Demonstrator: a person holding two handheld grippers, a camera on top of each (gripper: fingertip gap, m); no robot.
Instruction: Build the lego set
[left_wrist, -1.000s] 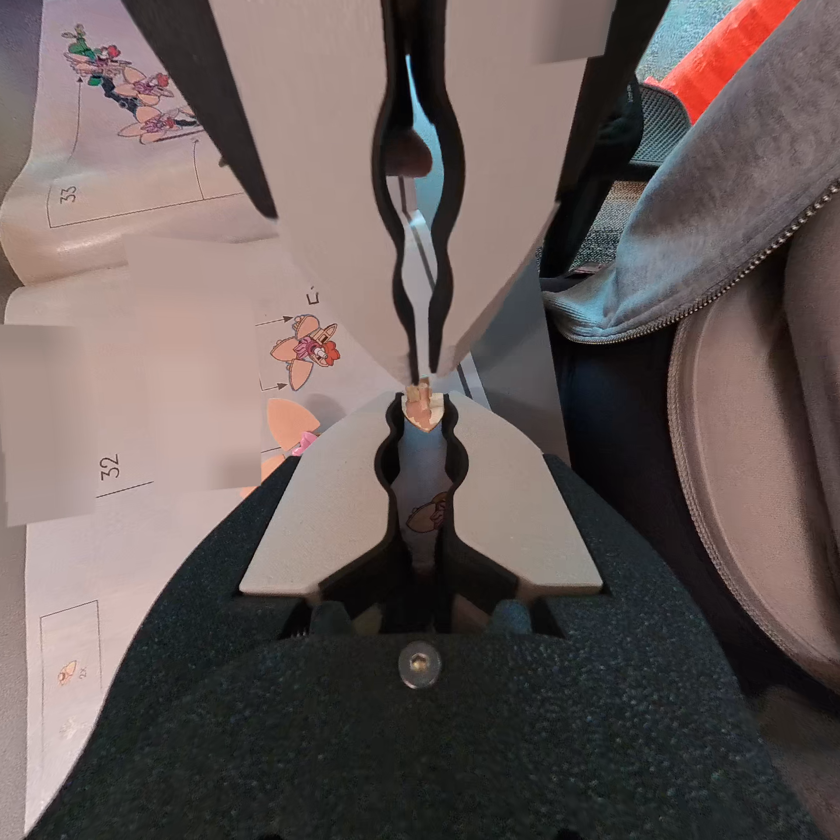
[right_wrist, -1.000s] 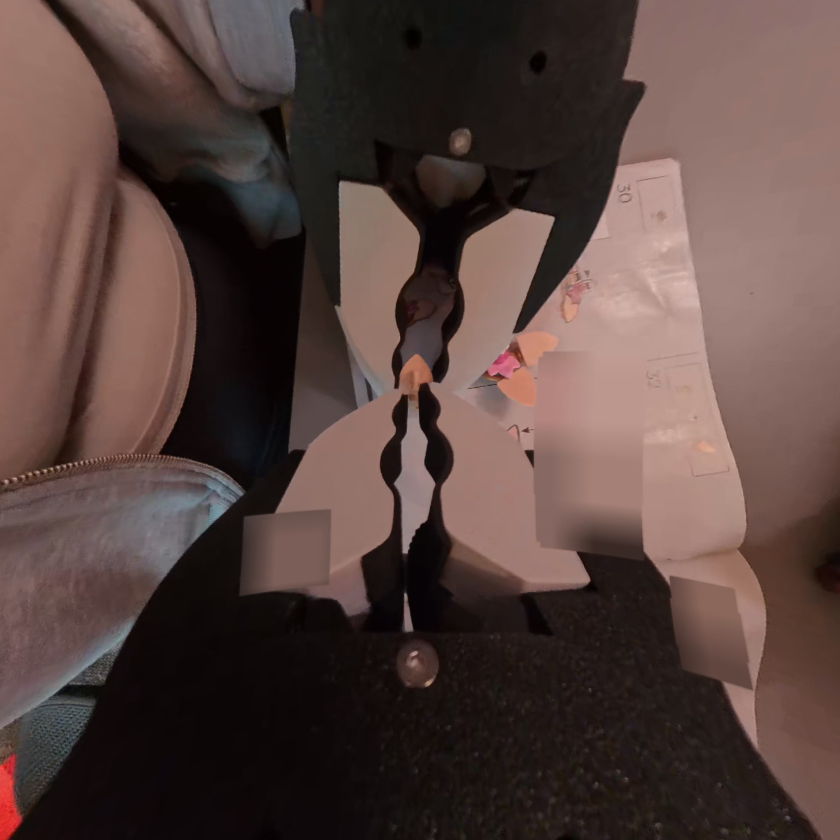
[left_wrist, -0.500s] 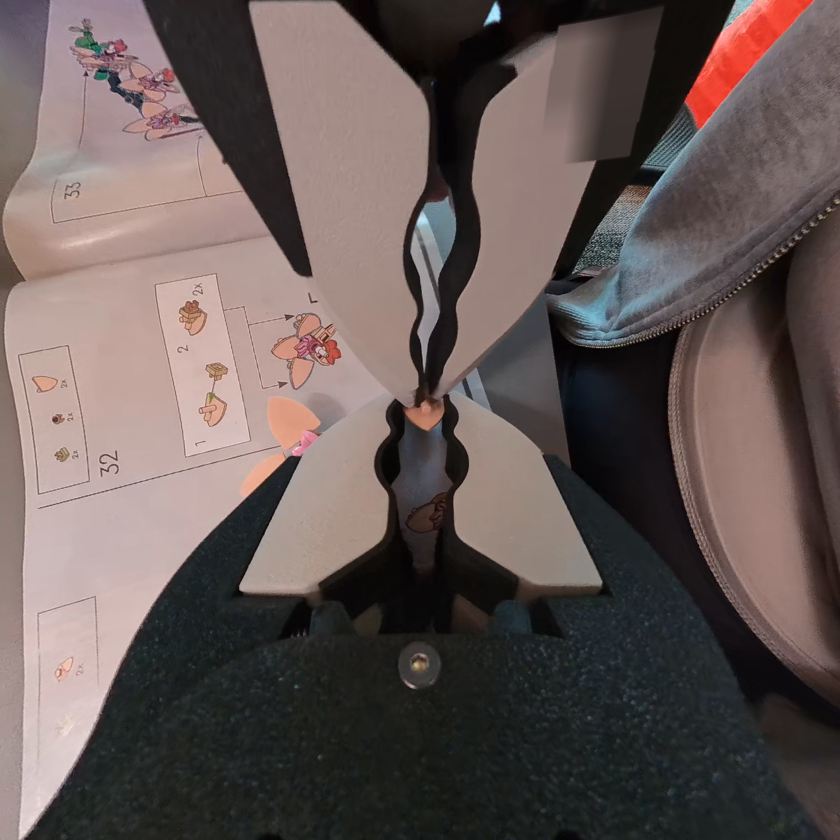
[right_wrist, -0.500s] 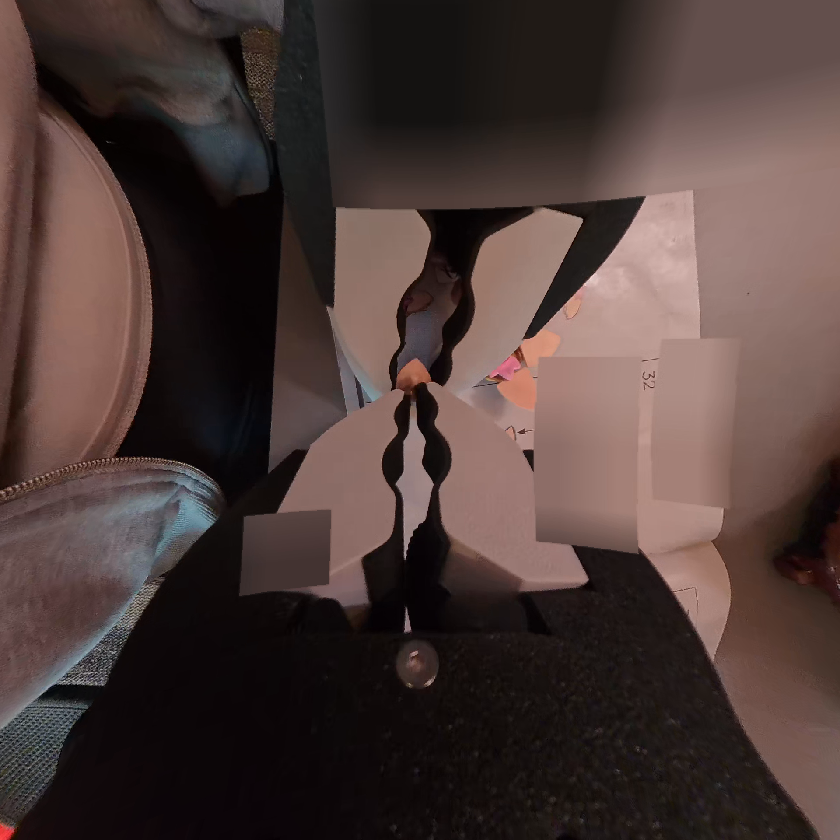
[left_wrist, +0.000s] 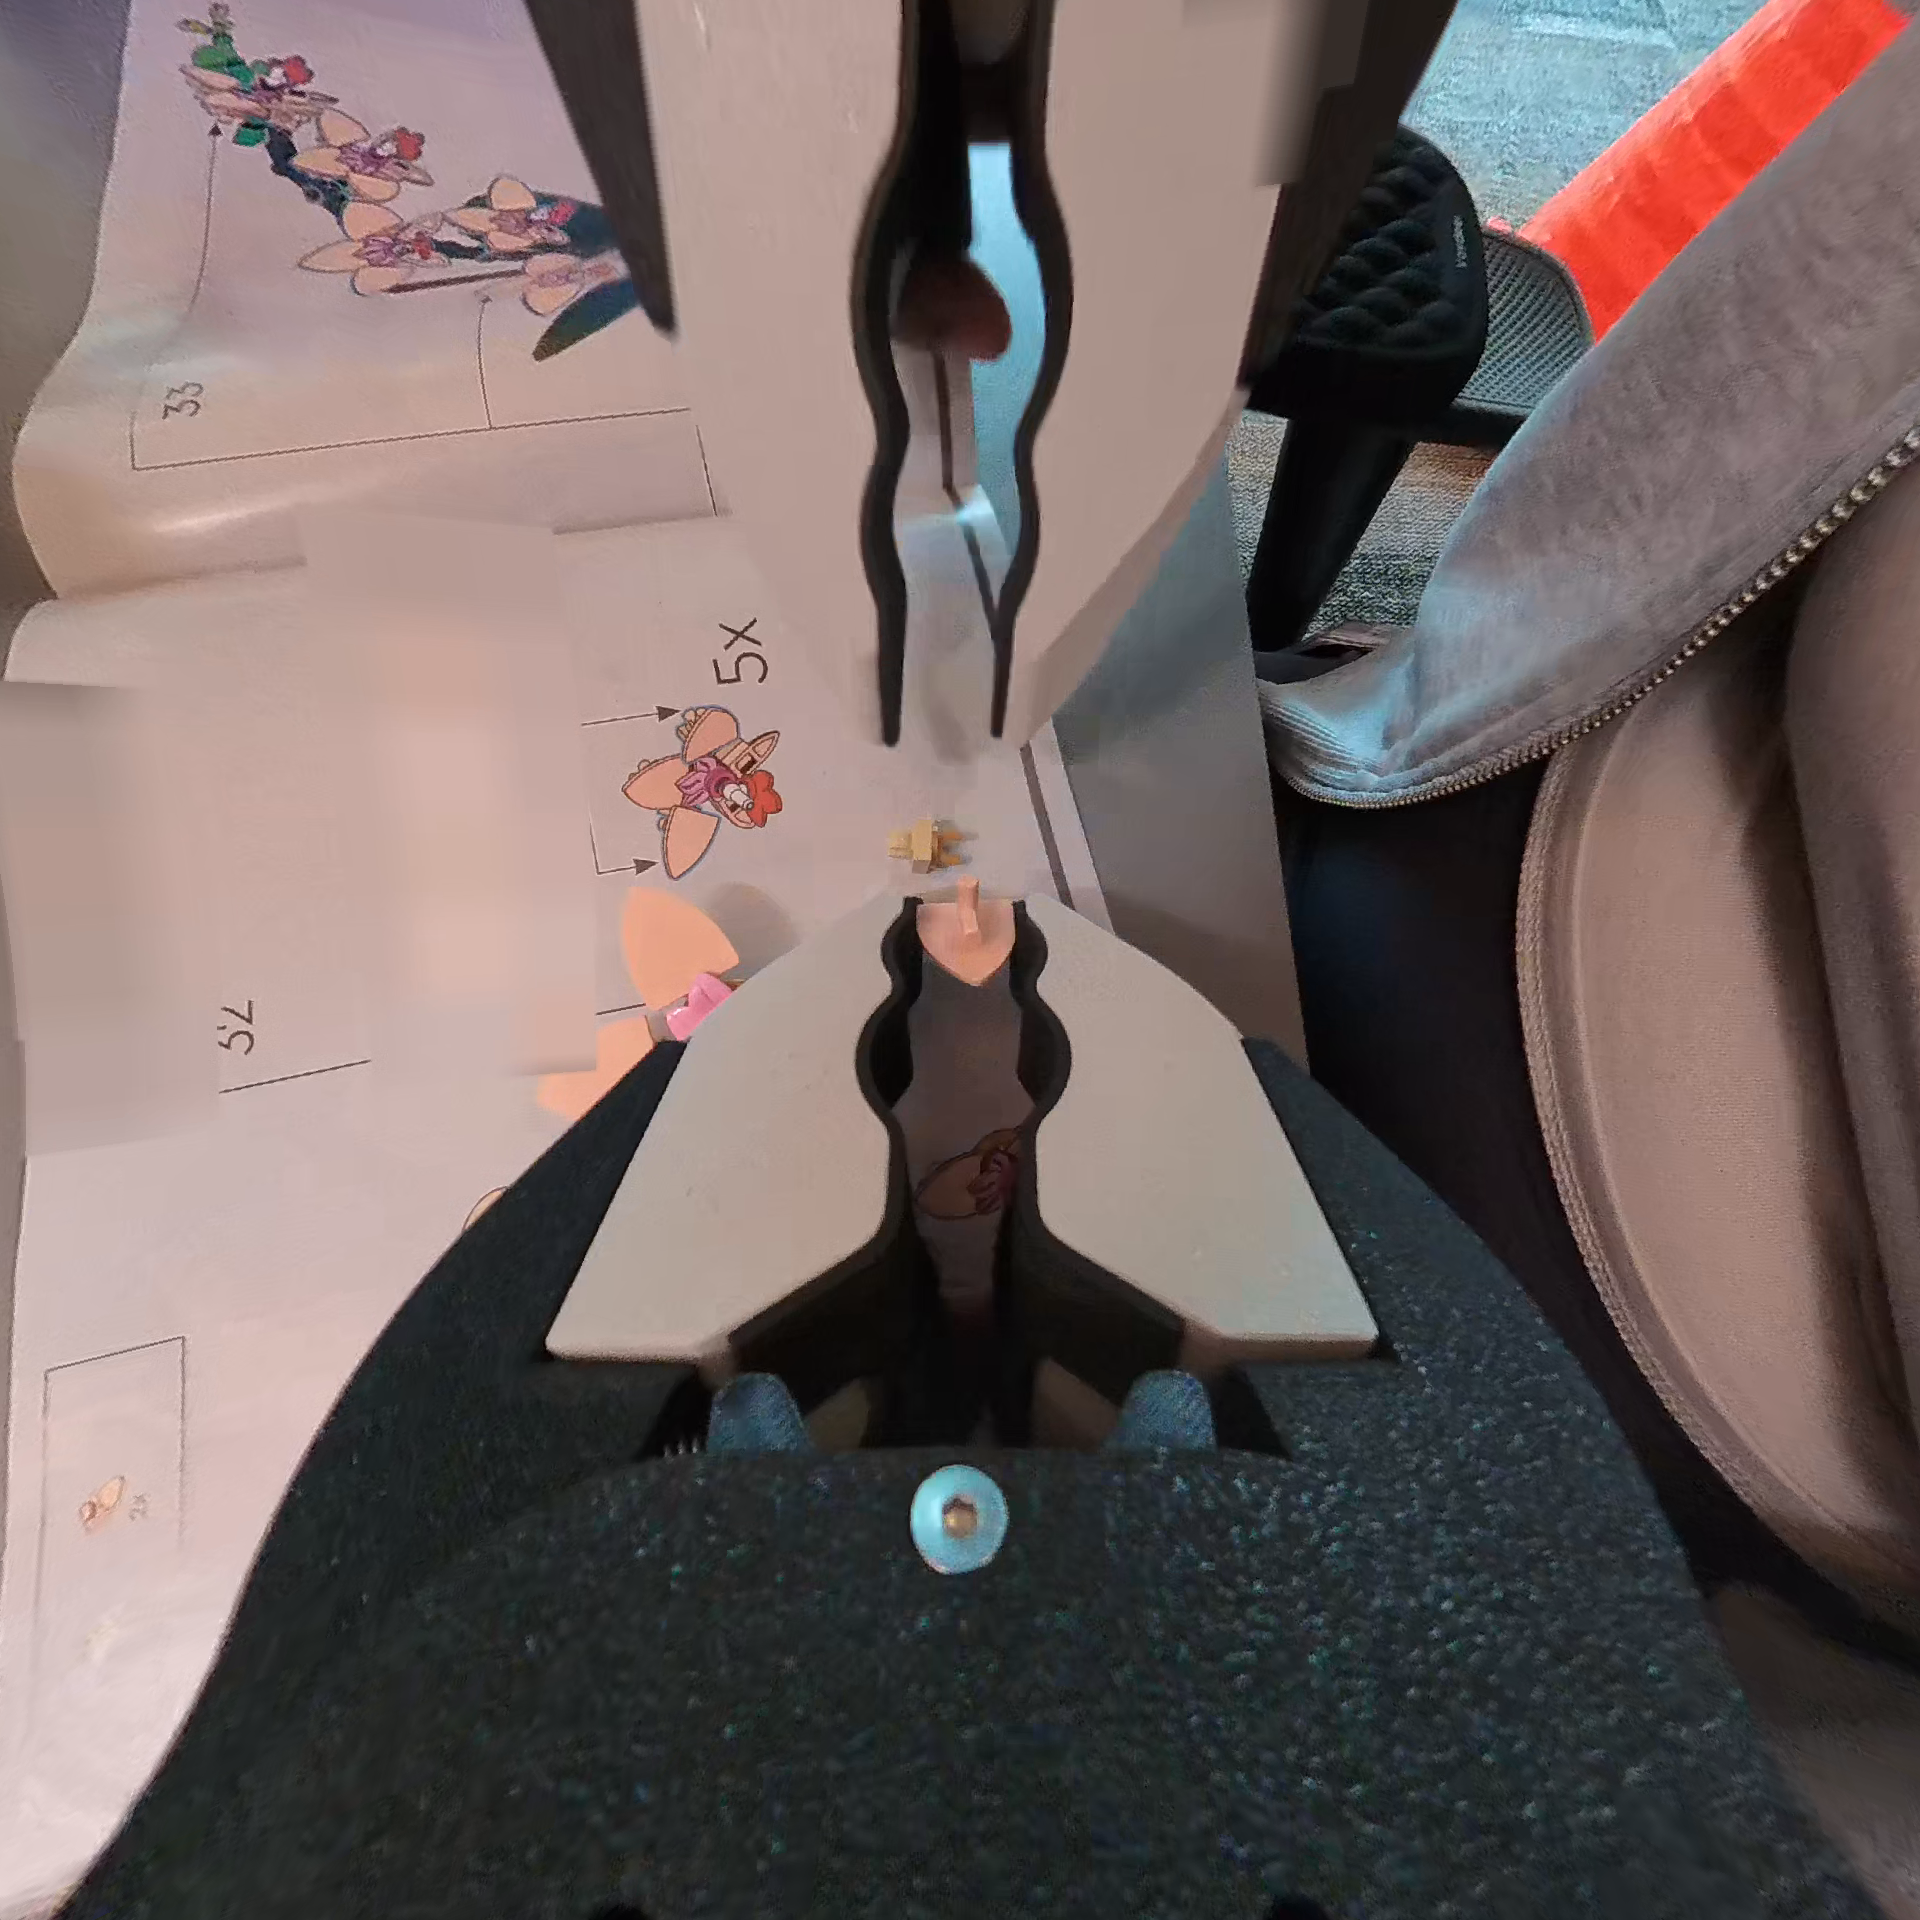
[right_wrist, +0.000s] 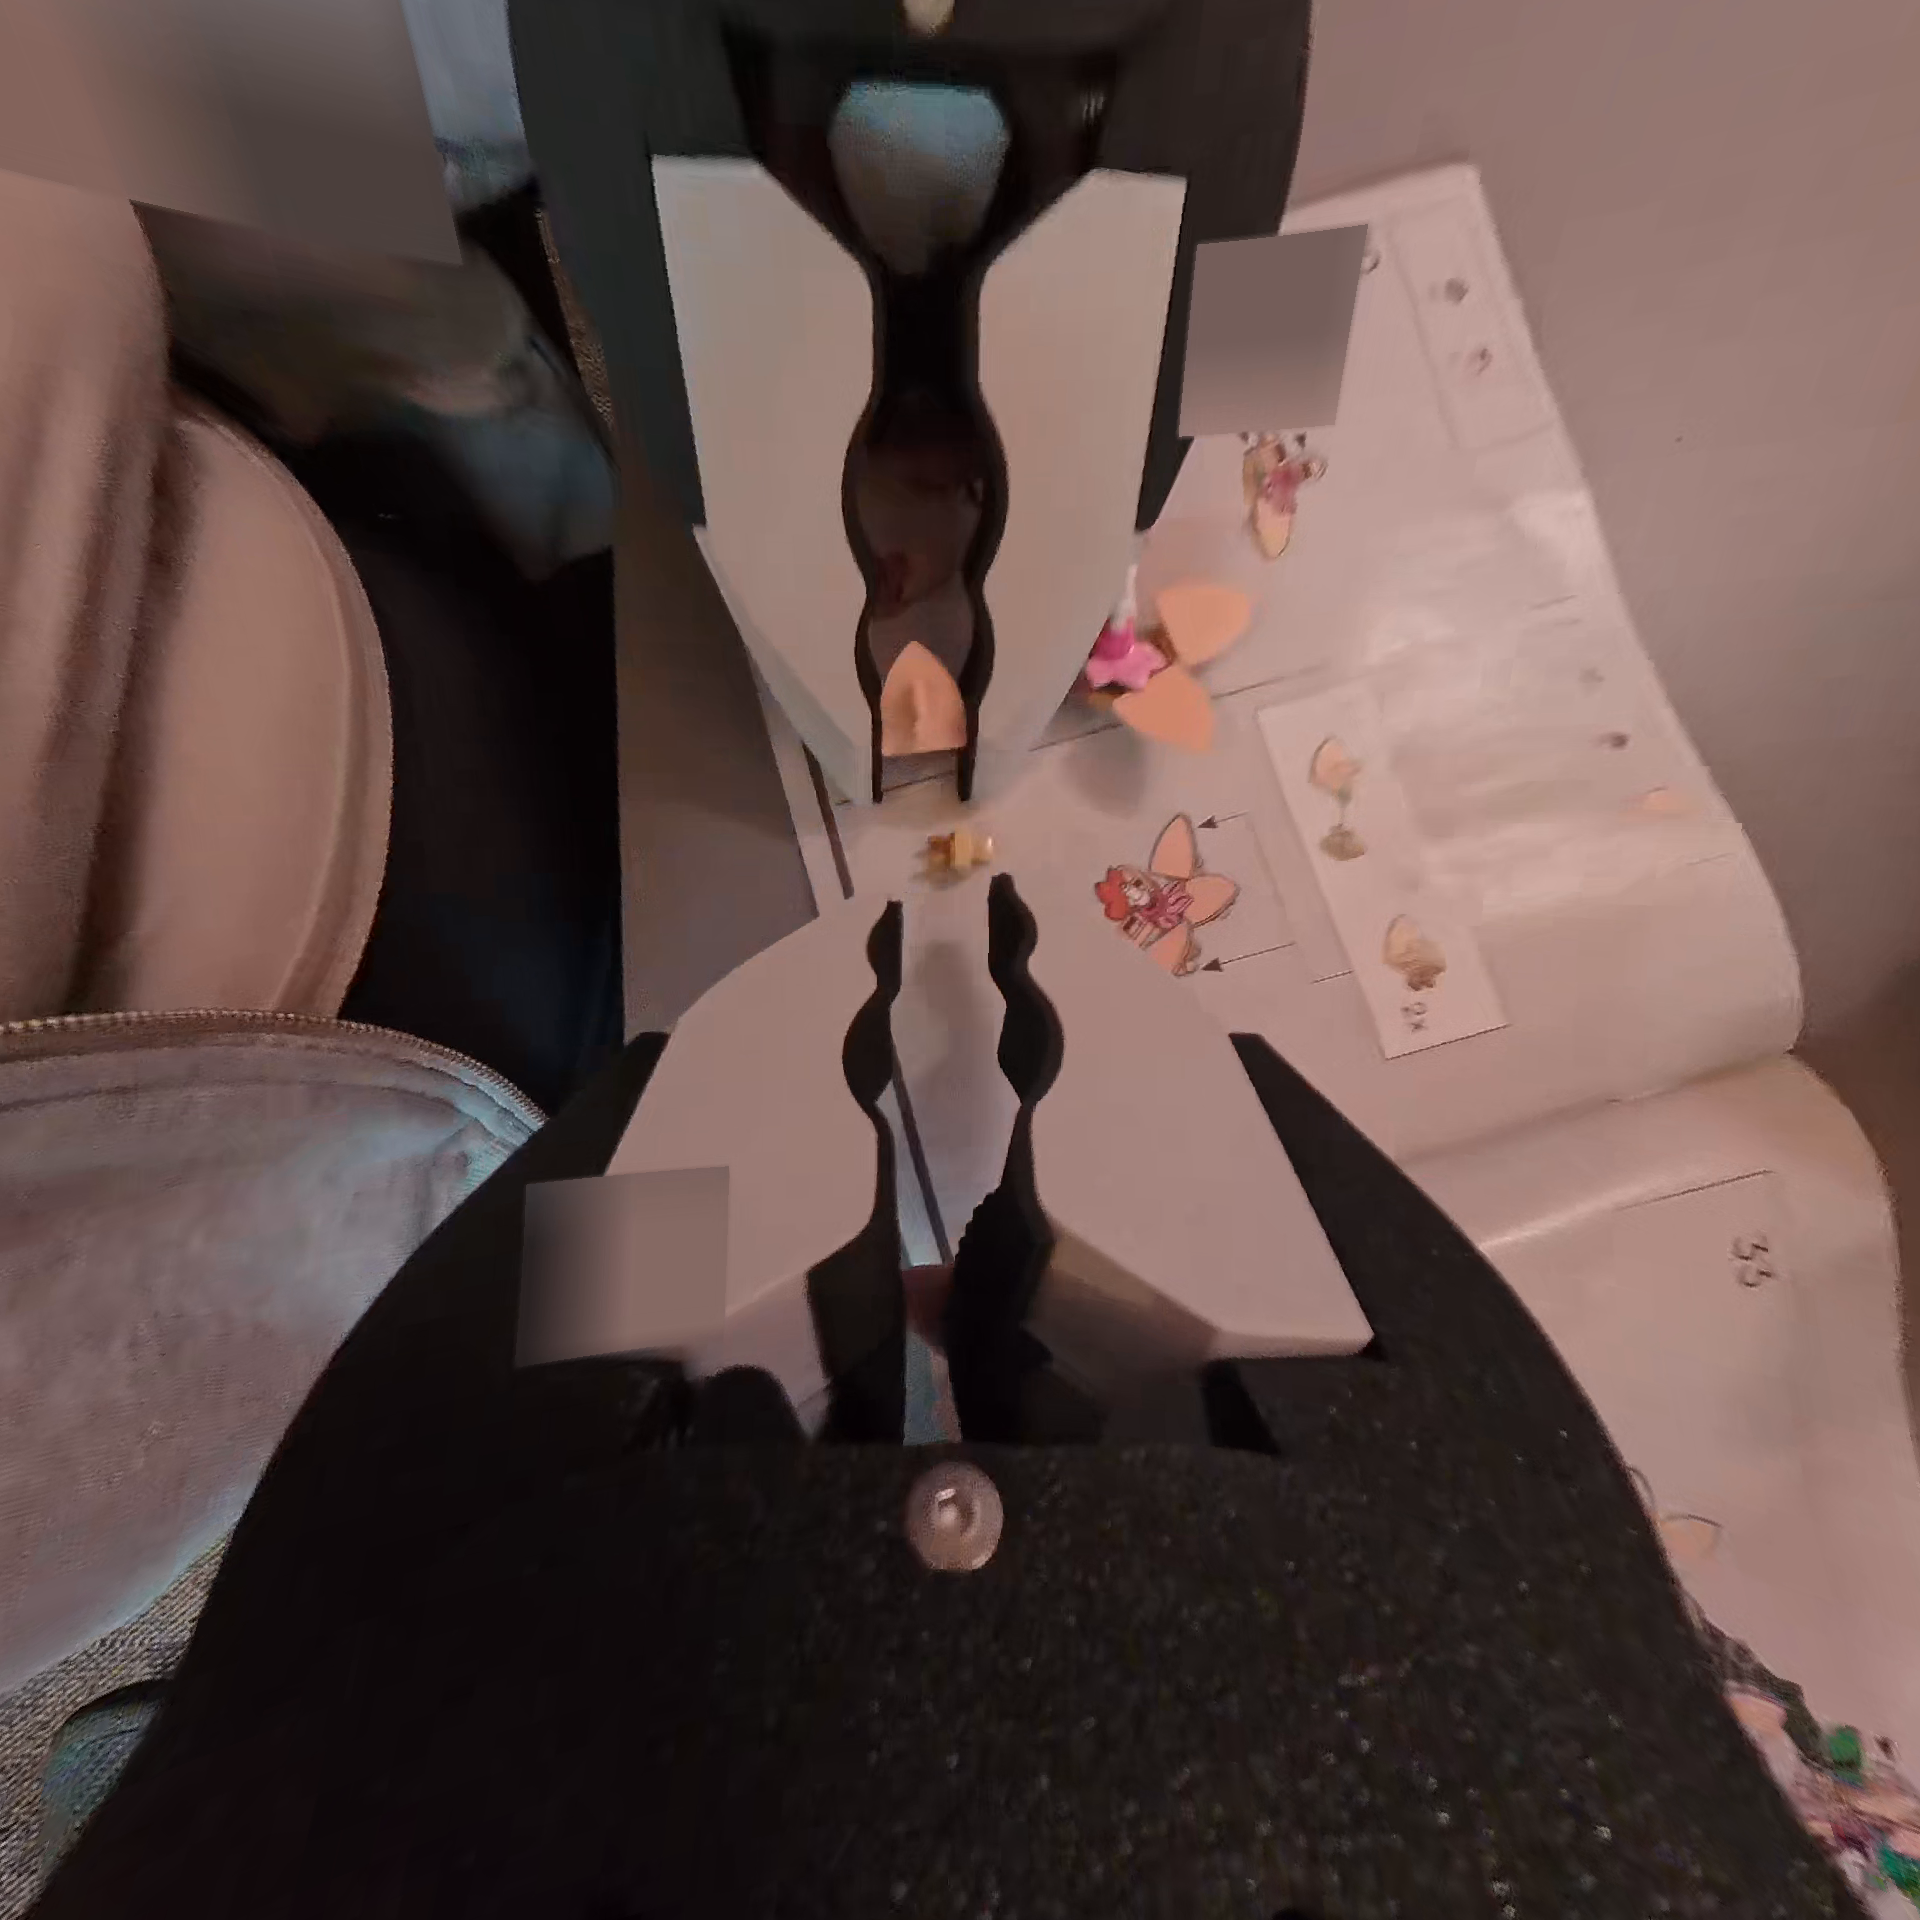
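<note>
My left gripper (left_wrist: 964, 914) is shut on a peach petal piece (left_wrist: 966, 951) with a small peg pointing forward. My right gripper (left_wrist: 943, 727) faces it tip to tip, a short gap away, with its jaws a little apart and empty. A small tan piece (left_wrist: 925, 844) lies on the instruction booklet (left_wrist: 416, 644) between the two grippers. In the right wrist view, the right gripper (right_wrist: 945, 904) is open just below the tan piece (right_wrist: 956, 850), and the left gripper (right_wrist: 921, 790) holds the petal (right_wrist: 920, 712) beyond it.
A partly built flower of peach petals and a pink piece (left_wrist: 665, 940) lies on the booklet, also in the right wrist view (right_wrist: 1153, 665). A person's grey zip jacket (left_wrist: 1662, 499) sits past the table edge (left_wrist: 1164, 831). A black chair (left_wrist: 1382, 270) stands behind.
The grippers were pressed tip to tip; now they have drawn apart. The right gripper has opened and the small tan piece lies loose on the booklet. The left still holds the petal.
</note>
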